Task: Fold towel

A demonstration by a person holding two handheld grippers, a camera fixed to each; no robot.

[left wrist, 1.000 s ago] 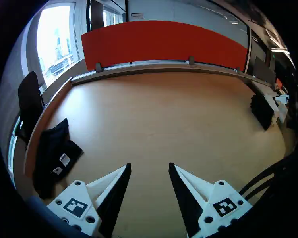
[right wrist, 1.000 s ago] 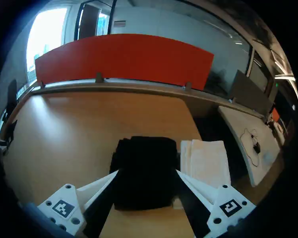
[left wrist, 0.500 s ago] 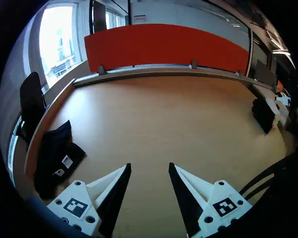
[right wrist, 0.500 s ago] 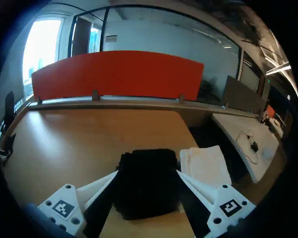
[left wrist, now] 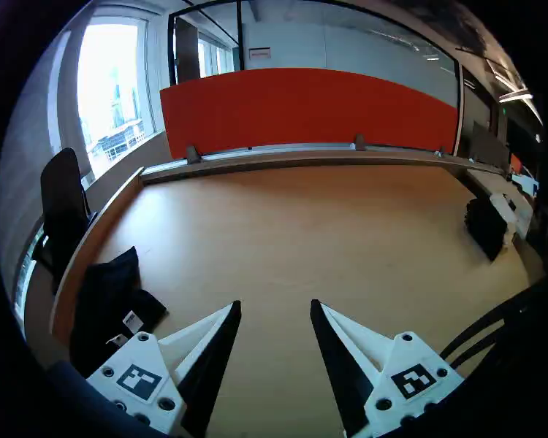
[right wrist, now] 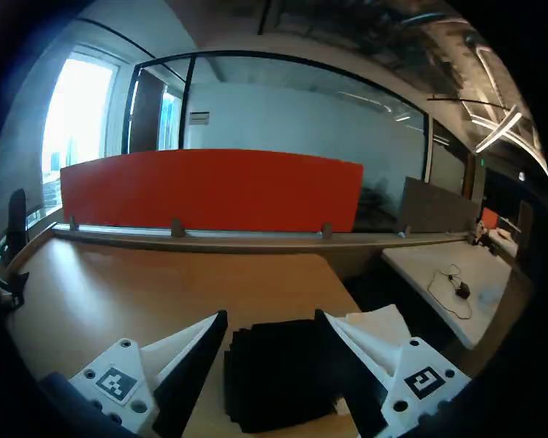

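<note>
Both claws released over the wooden surface

Left gripper view: the left claw (left wrist: pixel 274 321) gapes above the bare surface (left wrist: pixel 310 219). A crumpled dark cloth (left wrist: pixel 106 306) lies to its left at the edge, its near end hidden behind the finger. A dark pile (left wrist: pixel 487 225) far right is too small to make out. Both sit lower in frame than a second ago.
Right gripper view: the right claw (right wrist: pixel 270 328) is spread. The black folded towel (right wrist: pixel 278 372) lies between its fingers, and a white towel (right wrist: pixel 373 321) is half hidden behind the right one. The view has tipped upward since.
</note>
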